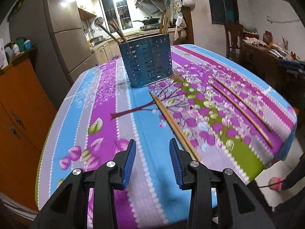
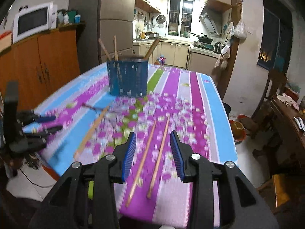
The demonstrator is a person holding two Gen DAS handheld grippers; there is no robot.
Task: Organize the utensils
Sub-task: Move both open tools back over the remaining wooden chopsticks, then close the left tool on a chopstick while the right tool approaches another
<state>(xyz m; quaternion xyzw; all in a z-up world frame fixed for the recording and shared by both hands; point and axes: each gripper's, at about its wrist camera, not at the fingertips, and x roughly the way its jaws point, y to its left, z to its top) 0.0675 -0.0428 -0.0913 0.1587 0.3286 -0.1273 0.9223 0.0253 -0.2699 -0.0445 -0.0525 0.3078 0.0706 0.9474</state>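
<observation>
I judge this the approach to pick-up: my right gripper (image 2: 153,153) hangs with fingers spread and empty over two thin wooden chopsticks (image 2: 150,158) at lower centre; my left gripper (image 1: 152,161), likewise spread, sits beside another wooden pair (image 1: 172,123). Next, pinch, then carry to the blue perforated metal holder (image 1: 147,62) up the worktop (image 1: 106,99).

Bench cloth (image 1: 137,103): stripes of sky blue, magenta, grey-lilac and green, printed with a purple-blossomed tree. Utensil holder (image 1: 147,64): dark blue, perforated in rows. Chopsticks (image 2: 150,152): pale tan wood. Gripper fingers (image 1: 129,162): blue ribbed pads on black frames. Cabinet (image 2: 47,57): orange-brown.
</observation>
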